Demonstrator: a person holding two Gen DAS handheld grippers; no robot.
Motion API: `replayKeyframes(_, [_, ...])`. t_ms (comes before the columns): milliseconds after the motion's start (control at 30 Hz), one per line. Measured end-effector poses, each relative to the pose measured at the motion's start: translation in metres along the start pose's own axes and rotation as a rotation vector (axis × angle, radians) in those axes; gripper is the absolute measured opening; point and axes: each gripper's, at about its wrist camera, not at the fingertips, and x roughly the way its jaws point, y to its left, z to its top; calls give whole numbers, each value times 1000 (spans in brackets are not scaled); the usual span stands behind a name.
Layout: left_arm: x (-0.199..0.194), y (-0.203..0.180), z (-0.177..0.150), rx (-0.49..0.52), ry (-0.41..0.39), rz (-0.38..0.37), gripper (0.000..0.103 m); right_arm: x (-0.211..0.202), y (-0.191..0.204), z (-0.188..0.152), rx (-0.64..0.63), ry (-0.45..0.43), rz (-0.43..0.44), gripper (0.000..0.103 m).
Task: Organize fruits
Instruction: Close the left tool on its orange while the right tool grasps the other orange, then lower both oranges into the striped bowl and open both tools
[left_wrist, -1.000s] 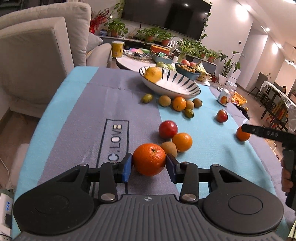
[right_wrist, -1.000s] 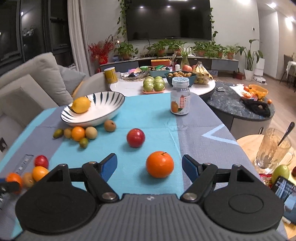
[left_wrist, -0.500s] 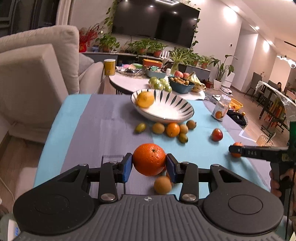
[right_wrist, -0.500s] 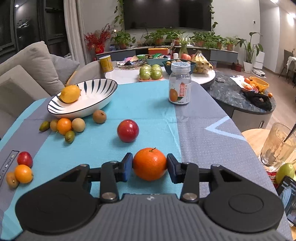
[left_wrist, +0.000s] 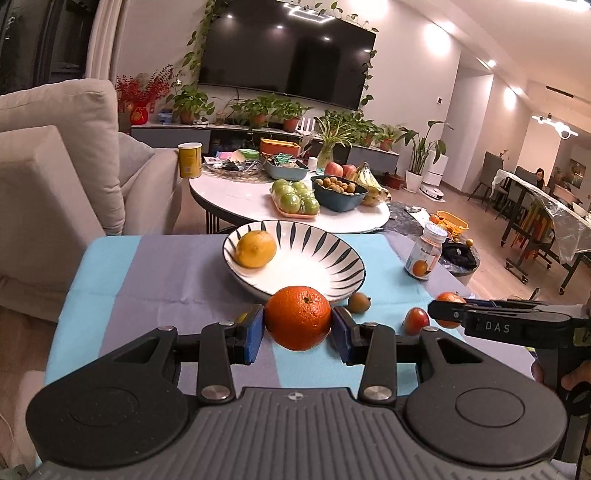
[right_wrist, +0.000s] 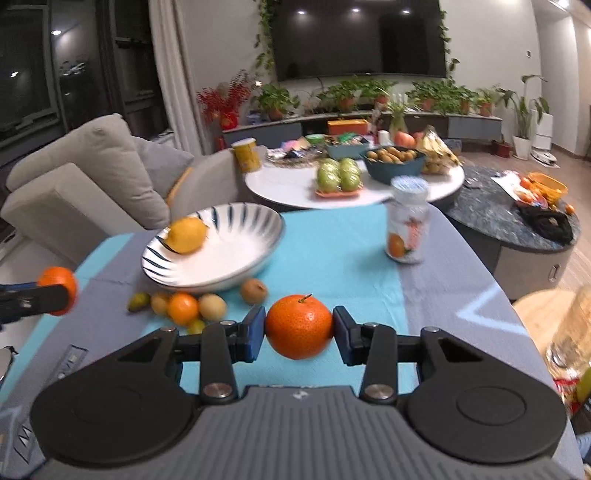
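Observation:
My left gripper is shut on an orange and holds it in the air just in front of the striped white bowl, which holds a lemon. My right gripper is shut on a second orange, lifted above the blue cloth. In the left wrist view the right gripper shows at the right with its orange. In the right wrist view the left gripper shows at the left edge with its orange. The bowl and lemon lie ahead-left.
Several small fruits lie on the cloth by the bowl's near rim, with a brown one apart. A red fruit lies right of the bowl. A jar stands at the right. A sofa and a round side table lie beyond.
Both grippers have risen and moved toward the bowl with their oranges. The right gripper, open a second ago, shut on its orange and lifted it.

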Motion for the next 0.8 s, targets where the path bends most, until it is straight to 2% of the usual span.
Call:
replayKeyframes(200, [21, 0, 11, -3, 8, -9, 37, 9, 14, 19, -28, -24, 48, 77])
replayKeyframes(433, [50, -1, 21, -14, 15, -28, 37, 35, 24, 36, 14, -8, 108, 77])
replayKeyframes(800, [92, 12, 28, -25, 70, -16, 37, 62, 31, 43, 3, 25, 125, 77])
